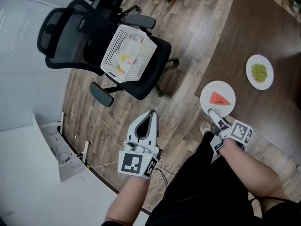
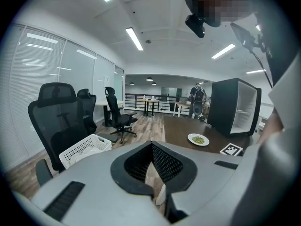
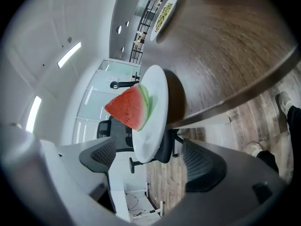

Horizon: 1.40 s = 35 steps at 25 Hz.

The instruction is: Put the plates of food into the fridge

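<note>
Two grippers: right gripper [image 1: 212, 112] agape astride near rim of flat watermelon plate [image 1: 225, 89], left gripper [image 1: 152, 113] clenched, empty.

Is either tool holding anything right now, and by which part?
Nothing is held. The left tool is shut and empty; the right tool stands open around the near rim of the watermelon plate, not clamped.

Looks like an open-plan office: black mesh swivel chairs [image 2: 56, 121], glass partition walls with white blinds [image 2: 66, 72], long ceiling strip lights [image 2: 134, 38], wood-plank floor [image 1: 197, 22], large dark brown wooden bench [image 1: 263, 32].
</note>
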Motion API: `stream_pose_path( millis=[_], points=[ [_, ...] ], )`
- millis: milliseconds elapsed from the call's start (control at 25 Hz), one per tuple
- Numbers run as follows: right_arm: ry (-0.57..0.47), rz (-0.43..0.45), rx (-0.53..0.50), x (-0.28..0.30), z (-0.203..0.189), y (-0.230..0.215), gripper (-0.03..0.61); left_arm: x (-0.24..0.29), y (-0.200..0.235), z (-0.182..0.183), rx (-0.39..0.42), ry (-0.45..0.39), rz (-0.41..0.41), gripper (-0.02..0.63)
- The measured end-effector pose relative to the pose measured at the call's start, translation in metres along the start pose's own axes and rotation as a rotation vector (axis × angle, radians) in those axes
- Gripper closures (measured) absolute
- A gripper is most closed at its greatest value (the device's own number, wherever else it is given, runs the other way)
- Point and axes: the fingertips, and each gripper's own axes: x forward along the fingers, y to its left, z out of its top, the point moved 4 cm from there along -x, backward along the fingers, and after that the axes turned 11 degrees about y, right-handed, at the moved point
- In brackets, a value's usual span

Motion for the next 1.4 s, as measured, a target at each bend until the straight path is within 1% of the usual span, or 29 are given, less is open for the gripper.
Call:
stream_pose_path(
  millis=[120, 200, 360, 480, 520, 560, 640, 960, 1120, 1400],
  points=[
    [0.004, 0.004, 0.012, 0.005, -0.001, -0.002, 0.129, -0.001, -0.002, 0.0, 0.017, 0.009, 0.007, 0.61],
    [-0.003, 0.012, 0.015, 0.006, 0.0, -0.002, 0.154, -0.002, -0.003, 0.0, 0.024, 0.012, 0.006, 0.609],
    [-0.039, 0.012, 0.017, 0.007, 0.005, -0.003, 0.268, -0.001, -0.005, 0.002, 0.03, 0.018, 0.004, 0.61],
    [-0.053, 0.002, 0.013, 0.006, 0.007, -0.003, 0.311, -0.001, -0.006, 0.003, 0.035, 0.02, 0.002, 0.609],
    [-0.055, -0.004, 0.013, 0.005, 0.007, -0.002, 0.347, -0.001, -0.007, 0.003, 0.038, 0.02, 0.001, 0.609],
    [-0.057, -0.008, 0.011, 0.004, 0.006, 0.0, 0.413, -0.001, -0.007, 0.004, 0.041, 0.021, 0.0, 0.609],
    [-0.06, -0.005, 0.01, 0.004, 0.007, 0.004, 0.494, -0.001, -0.009, 0.005, 0.047, 0.02, -0.002, 0.609],
    [-0.072, 0.062, 0.069, 0.002, 0.008, 0.009, 0.518, -0.002, -0.014, 0.013, 0.053, 0.005, -0.005, 0.609],
    [-0.07, 0.069, 0.05, -0.005, 0.01, 0.01, 0.534, -0.004, -0.017, 0.015, 0.054, 0.001, 0.001, 0.609],
    [-0.081, 0.118, 0.064, -0.015, 0.014, 0.02, 0.538, -0.004, -0.026, 0.029, 0.07, -0.02, -0.013, 0.609]
  ],
)
